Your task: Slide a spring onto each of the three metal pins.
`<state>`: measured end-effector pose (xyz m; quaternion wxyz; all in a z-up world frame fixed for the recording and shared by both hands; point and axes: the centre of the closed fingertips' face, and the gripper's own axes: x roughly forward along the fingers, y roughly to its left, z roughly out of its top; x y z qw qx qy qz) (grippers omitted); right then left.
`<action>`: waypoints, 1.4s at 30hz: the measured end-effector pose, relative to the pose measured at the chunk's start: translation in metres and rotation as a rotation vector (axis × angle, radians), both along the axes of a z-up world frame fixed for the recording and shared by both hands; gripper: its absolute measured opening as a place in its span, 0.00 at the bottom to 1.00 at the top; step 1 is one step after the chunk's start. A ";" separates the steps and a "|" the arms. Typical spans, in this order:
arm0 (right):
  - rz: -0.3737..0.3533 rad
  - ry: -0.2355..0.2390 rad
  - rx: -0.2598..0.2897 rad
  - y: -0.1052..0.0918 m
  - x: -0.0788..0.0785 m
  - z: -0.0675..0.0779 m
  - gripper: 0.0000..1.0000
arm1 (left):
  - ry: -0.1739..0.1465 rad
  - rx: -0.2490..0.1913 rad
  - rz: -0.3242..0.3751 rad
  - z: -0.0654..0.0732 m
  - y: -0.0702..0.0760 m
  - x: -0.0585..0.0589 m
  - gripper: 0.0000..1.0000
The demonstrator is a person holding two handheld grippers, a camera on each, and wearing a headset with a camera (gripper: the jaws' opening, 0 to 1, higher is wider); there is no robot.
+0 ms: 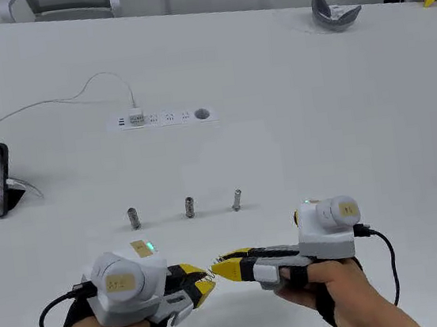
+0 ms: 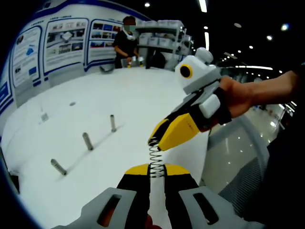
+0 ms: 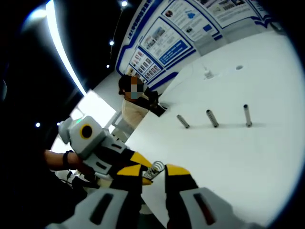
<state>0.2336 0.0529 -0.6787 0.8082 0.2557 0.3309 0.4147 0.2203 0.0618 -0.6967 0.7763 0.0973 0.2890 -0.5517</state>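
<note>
Steel pins [image 1: 189,207] stand in a row on the table [image 1: 317,119] in the head view. The left two look sleeved with springs and the right one bare, so one is probably left. In the left gripper view, a thin coiled spring [image 2: 154,160] runs from the left gripper [image 2: 156,171] — fingers closed on its lower end — to the right gripper [image 2: 155,140], pinching the top. The right gripper view shows it held mid-air, well short of the pins.

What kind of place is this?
Probably a lab or demo workroom, not a home. There's a big white table with a power strip on it, info posters along the wall, and stocked shelves at the back.
</note>
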 end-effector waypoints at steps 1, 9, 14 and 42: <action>0.002 0.001 -0.001 0.000 0.000 0.000 0.18 | -0.001 0.000 -0.003 0.000 -0.001 0.000 0.10; 0.041 -0.027 -0.038 0.001 0.001 0.002 0.14 | -0.015 -0.001 -0.030 0.003 -0.005 -0.003 0.09; 0.071 -0.047 -0.061 0.001 0.002 0.008 0.13 | -0.017 0.001 -0.039 0.005 -0.009 0.000 0.09; 0.607 -0.276 -0.517 -0.018 -0.014 0.026 0.12 | -0.073 -0.020 -0.187 0.028 -0.044 -0.003 0.09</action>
